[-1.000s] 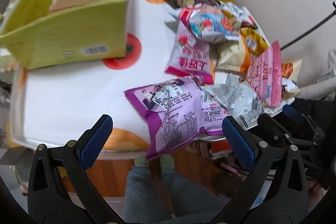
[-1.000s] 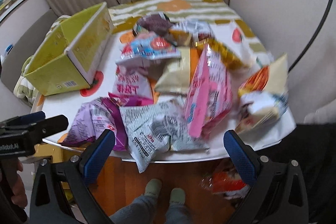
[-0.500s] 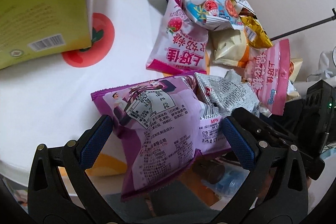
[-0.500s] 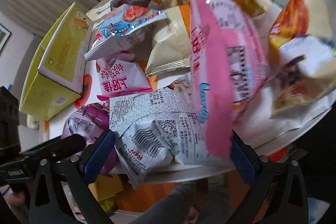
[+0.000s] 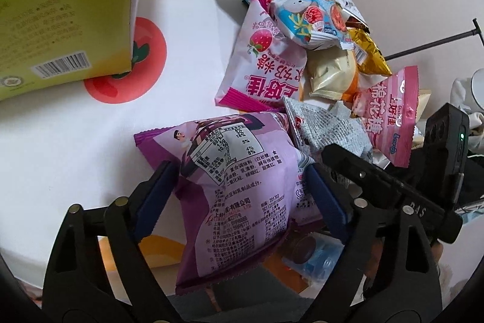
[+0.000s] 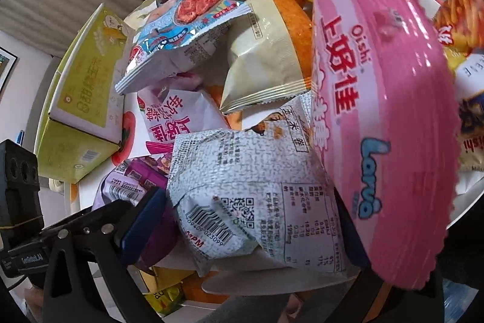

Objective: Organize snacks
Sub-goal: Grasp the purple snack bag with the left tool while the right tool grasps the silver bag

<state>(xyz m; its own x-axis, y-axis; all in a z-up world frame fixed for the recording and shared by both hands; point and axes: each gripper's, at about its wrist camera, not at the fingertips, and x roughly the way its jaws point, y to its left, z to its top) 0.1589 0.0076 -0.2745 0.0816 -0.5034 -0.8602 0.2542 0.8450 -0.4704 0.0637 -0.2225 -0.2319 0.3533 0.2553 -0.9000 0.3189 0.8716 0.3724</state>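
The pink bag (image 6: 378, 111) reads "Oishi" and "Larva", and just left of it the right gripper (image 6: 251, 220) squeezes the grey bag (image 6: 251, 202) marked "MPM", while further left the left gripper (image 5: 239, 196) squeezes the purple bag (image 5: 236, 180) at the table (image 5: 75, 141) edge.

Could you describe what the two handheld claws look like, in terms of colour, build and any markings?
Both are matte black plastic frames with triangular cut-outs and round silver pins. The left claw carries dark blue ribbed pads on its fingers, as does the right claw, though only one of its pads shows. In the right wrist view, the left unit bears white "GenRobot.AI" lettering. No sleeves are visible.
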